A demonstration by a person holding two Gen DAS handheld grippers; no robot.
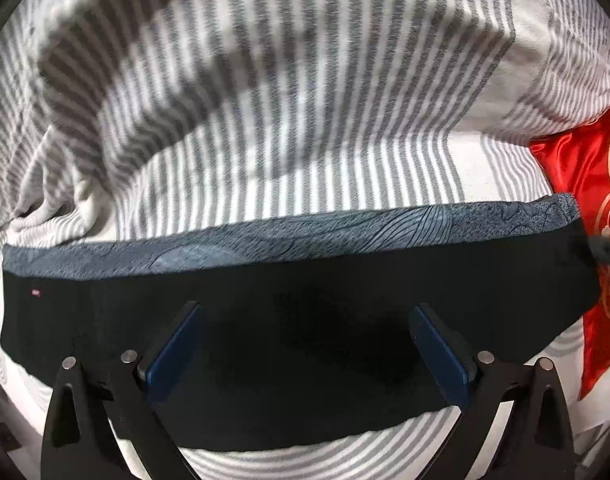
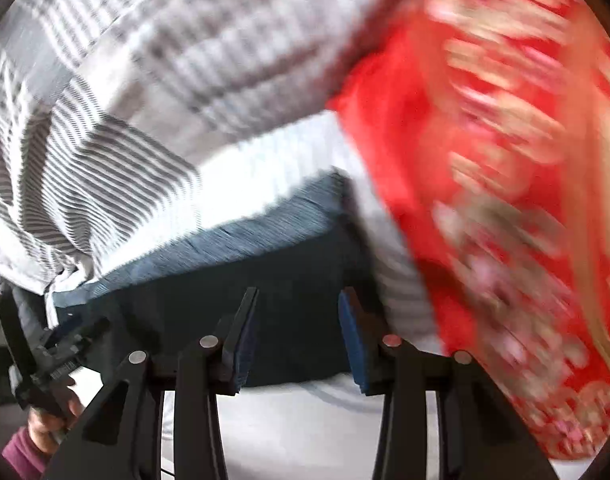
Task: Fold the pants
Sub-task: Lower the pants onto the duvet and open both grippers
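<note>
Black pants [image 1: 289, 360] lie folded on the striped sheet [image 1: 265, 160]. Above the pants, both the left gripper [image 1: 305, 356] and right gripper [image 2: 297, 340] have fingers apart, holding nothing.

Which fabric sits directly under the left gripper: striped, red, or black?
The black pants, folded flat beneath the left gripper; striped bedding surrounds them, red cushion sits aside.

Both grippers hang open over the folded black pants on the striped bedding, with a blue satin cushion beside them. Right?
Not quite: the cushion is red satin with gold patterns, as the left wrist view shows. The rest holds: left gripper and right gripper open over the folded black pants on the striped bedding.
</note>
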